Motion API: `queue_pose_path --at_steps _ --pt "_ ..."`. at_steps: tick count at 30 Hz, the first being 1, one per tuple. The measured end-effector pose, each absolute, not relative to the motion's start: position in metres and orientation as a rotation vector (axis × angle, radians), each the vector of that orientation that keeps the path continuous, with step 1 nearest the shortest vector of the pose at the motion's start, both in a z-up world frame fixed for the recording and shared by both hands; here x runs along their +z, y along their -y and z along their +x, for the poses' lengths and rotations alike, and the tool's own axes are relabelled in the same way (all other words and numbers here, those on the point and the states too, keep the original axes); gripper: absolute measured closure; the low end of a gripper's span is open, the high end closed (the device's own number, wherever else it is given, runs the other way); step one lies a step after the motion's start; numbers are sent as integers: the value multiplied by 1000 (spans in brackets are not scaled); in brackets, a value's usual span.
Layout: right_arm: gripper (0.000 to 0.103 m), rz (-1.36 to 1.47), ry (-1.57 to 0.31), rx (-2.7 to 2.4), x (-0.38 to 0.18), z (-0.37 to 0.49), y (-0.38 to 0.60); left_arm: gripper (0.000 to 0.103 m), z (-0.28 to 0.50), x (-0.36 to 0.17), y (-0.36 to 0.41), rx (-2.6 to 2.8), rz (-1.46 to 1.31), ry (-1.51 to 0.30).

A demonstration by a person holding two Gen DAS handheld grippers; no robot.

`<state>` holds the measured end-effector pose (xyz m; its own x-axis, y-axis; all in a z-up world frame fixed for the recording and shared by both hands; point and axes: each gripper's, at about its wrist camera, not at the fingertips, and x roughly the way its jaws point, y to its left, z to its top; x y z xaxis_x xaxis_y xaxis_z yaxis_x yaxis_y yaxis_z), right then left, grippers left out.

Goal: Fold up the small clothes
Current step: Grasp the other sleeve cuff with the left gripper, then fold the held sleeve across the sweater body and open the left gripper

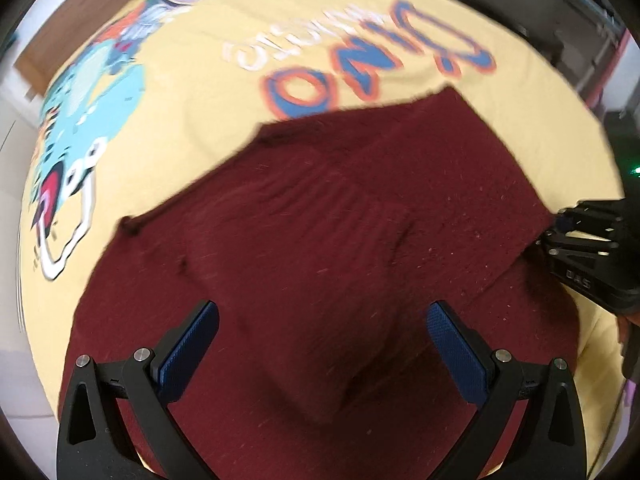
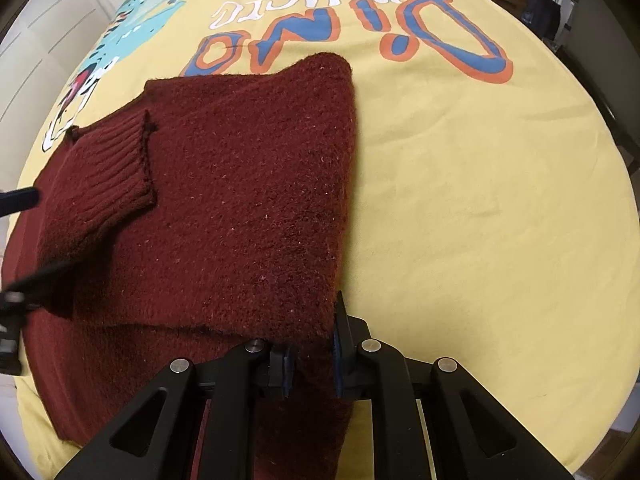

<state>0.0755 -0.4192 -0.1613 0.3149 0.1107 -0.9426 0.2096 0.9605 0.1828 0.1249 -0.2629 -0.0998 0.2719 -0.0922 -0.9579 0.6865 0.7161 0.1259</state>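
Observation:
A dark red knitted sweater [image 2: 224, 208] lies partly folded on a yellow printed cloth [image 2: 480, 200]; a ribbed cuff [image 2: 116, 160] rests on top at its left. My right gripper [image 2: 312, 354] is shut on the sweater's near right edge, with the knit bunched between its blue pads. In the left wrist view the same sweater [image 1: 340, 240] fills the middle. Above it my left gripper [image 1: 322, 330] hangs open, its blue pads [image 1: 188, 344] wide apart with nothing between them. The right gripper [image 1: 588, 248] shows at that view's right edge, on the sweater's corner.
The yellow cloth [image 1: 180, 128] carries a cartoon dinosaur print [image 1: 84, 112] and large blue-and-orange lettering [image 2: 360, 40]. It covers the whole work surface. Dark furniture and a white cabinet stand beyond its far edges.

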Motion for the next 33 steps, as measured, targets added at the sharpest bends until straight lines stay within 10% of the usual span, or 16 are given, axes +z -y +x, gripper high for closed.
queue_pose_path --at_steps 3,9,11,21,33 --pt "88 314 -1251 -65 -163 75 421 3 132 -127 277 -541 666 -1233" --pt "88 318 -1250 -67 -164 73 421 55 152 -151 270 -514 648 -1303" --pt "88 318 -1249 -69 -164 73 421 89 156 -146 260 -505 653 -1282" --pt "88 289 -1248 -88 -163 74 413 89 192 -91 142 -438 318 -1181" --pt "88 258 -1270 -109 -164 80 404 83 180 -148 67 -346 86 -1368"
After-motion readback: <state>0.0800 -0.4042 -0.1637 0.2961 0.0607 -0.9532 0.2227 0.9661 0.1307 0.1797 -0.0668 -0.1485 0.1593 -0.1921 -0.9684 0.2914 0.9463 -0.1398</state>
